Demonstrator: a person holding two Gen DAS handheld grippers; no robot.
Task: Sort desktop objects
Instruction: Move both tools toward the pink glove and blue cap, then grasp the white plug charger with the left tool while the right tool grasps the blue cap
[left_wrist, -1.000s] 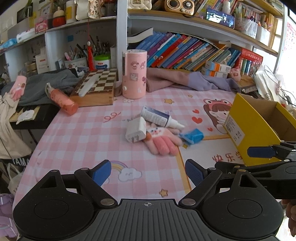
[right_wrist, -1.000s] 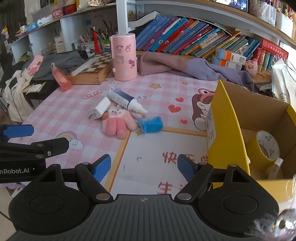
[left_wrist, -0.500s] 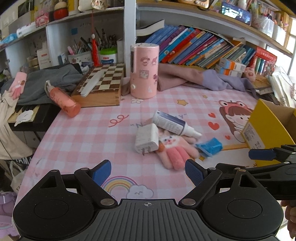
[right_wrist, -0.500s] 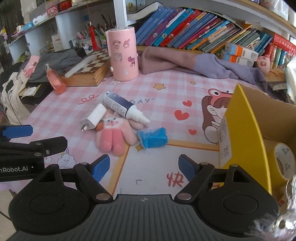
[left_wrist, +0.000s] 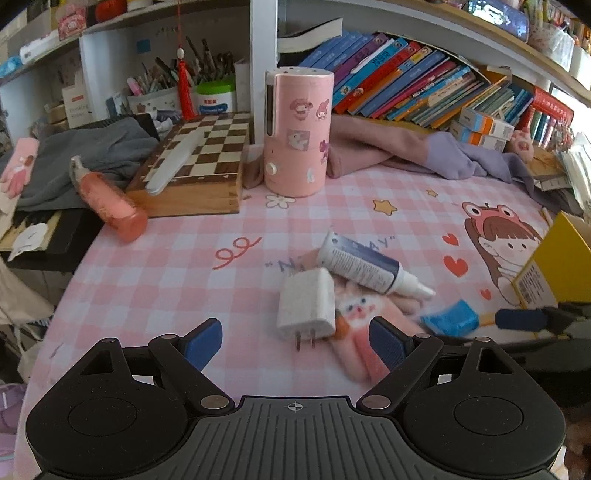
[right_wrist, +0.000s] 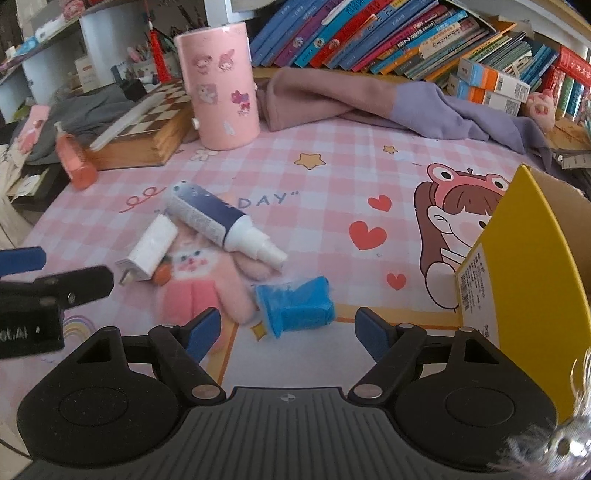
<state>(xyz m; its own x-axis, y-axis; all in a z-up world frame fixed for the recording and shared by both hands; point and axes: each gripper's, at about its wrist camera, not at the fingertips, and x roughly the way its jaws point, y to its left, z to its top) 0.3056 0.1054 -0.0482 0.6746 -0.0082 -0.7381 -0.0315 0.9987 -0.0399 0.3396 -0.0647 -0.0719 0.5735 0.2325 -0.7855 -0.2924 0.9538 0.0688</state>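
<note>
Two hand-held grippers hang over a cluttered counter (left_wrist: 155, 266), both sets of jaws open and holding nothing. A small heap lies mid-counter: a white charger (left_wrist: 306, 308), a tube (left_wrist: 364, 266) lying across a pink glove (right_wrist: 207, 284), and a blue packet (right_wrist: 295, 306) just right of the glove. The left gripper (left_wrist: 295, 341) points at the charger, whose prongs face its jaws; the right gripper (right_wrist: 286, 334) points at the packet. A yellow box (right_wrist: 517, 295) stands open at the right, the likely bin.

The charger looks light, hard and smooth: best pinched across its flat sides, clear of the prongs. The packet looks soft and crushable, so a gentle squeeze across its middle should do. The tube would likely roll; take it mid-barrel, not by the nozzle. The glove is limp and fuzzy and, being partly pinned under the tube, is probably best taken last.
</note>
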